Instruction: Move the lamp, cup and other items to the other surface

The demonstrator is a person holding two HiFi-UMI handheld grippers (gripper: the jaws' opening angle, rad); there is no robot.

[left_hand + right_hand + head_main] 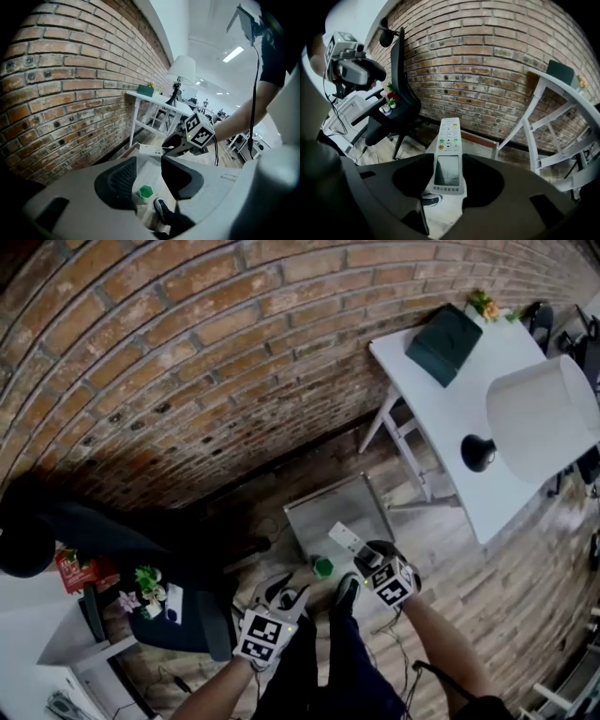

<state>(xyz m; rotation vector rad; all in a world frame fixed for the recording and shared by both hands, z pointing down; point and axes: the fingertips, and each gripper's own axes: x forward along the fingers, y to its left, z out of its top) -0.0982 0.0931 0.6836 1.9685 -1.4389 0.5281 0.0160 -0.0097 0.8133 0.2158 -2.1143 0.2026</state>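
One lamp [539,418], shade partly off-frame

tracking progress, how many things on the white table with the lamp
3: green box and flowers by the wall, lamp further out; its shade may hide more.

Left tongs [287,597] apart, right tongs [368,557] clenched
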